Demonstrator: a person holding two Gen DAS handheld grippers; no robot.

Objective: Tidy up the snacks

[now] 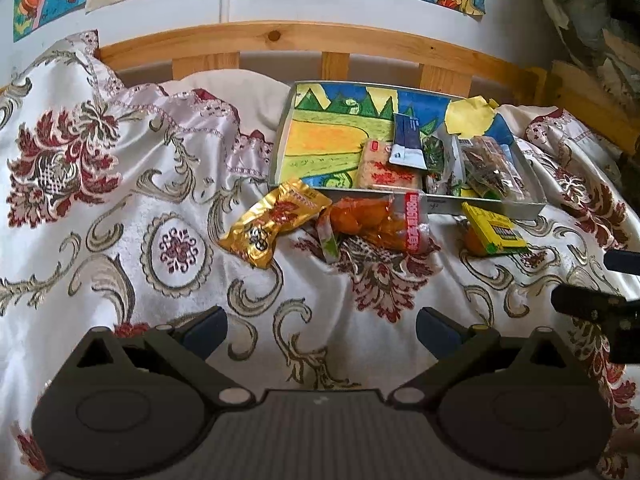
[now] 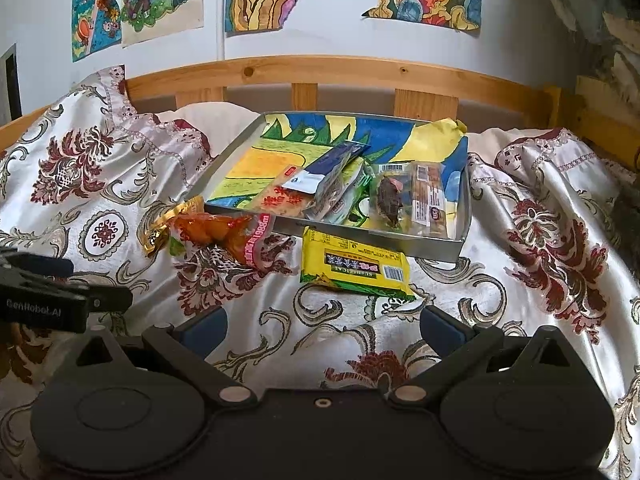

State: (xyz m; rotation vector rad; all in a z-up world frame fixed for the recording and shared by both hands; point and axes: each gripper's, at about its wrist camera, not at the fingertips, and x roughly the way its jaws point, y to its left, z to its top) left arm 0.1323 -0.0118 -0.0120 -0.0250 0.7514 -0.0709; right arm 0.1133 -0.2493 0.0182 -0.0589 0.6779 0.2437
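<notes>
A: Your right gripper (image 2: 322, 330) hangs over the bedspread (image 2: 520, 264), jaws wide apart, nothing between them.

B: Nearest item?

A: Yellow packet (image 2: 354, 268), flat on the cloth, just in front of the grey tray (image 2: 466, 216). An orange snack bag (image 2: 224, 236) lies left of it, against the tray's front corner.

B: Inside the tray?

A: Several packets heaped toward its near right side. Your left gripper (image 2: 48, 292) shows at the left edge.

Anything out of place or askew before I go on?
Three packets lie outside the shallow grey tray on the bedspread: gold foil packet, orange clear packet, yellow-green packet. Tray contents are heaped right.
</notes>
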